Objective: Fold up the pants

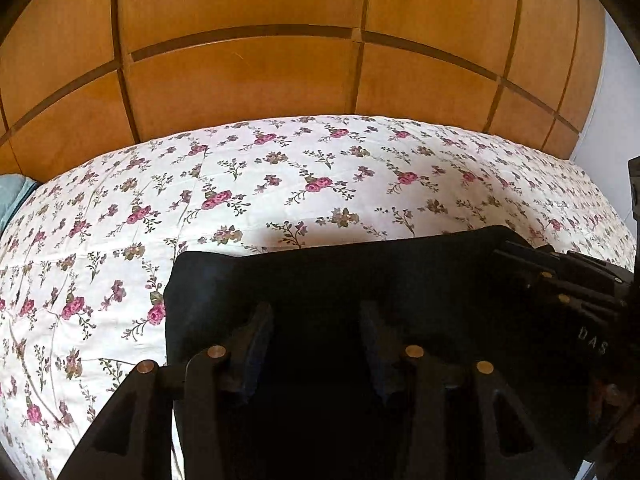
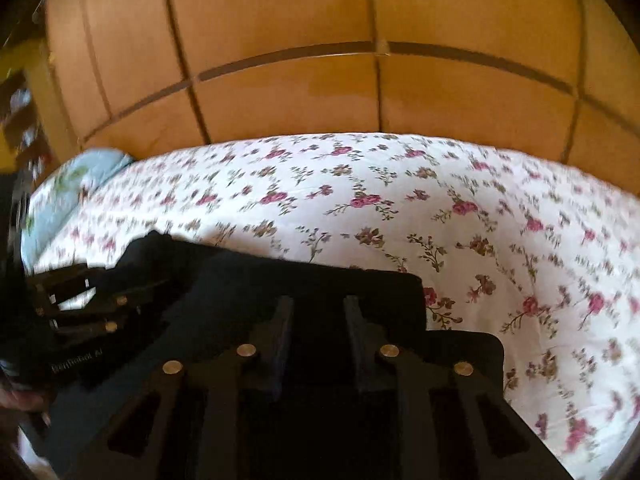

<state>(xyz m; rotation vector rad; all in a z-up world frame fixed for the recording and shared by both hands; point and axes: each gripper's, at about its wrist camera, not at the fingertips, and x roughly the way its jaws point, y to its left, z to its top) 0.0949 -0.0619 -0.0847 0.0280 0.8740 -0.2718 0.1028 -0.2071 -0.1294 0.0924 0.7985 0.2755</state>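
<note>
Black pants (image 1: 320, 272) lie folded in a flat rectangle on the floral bedsheet (image 1: 280, 184). In the left wrist view my left gripper (image 1: 316, 320) hovers over the pants' middle, open, with a wide gap and nothing pinched. The right gripper's fingers (image 1: 520, 260) reach in over the pants' far right corner. In the right wrist view the right gripper (image 2: 319, 312) is above the pants (image 2: 240, 276), its fingers a narrow gap apart; I see no cloth pressed between them. The pants' right side shows two stepped layers (image 2: 480, 344). The left gripper's linkage (image 2: 88, 304) lies at the left.
Wooden panelled doors (image 1: 248, 72) stand right behind the bed's far edge. A light blue pillow (image 2: 60, 196) lies at the bed's left end. A white wall (image 1: 616, 92) is at the right. Bare sheet (image 2: 520, 240) stretches beyond and right of the pants.
</note>
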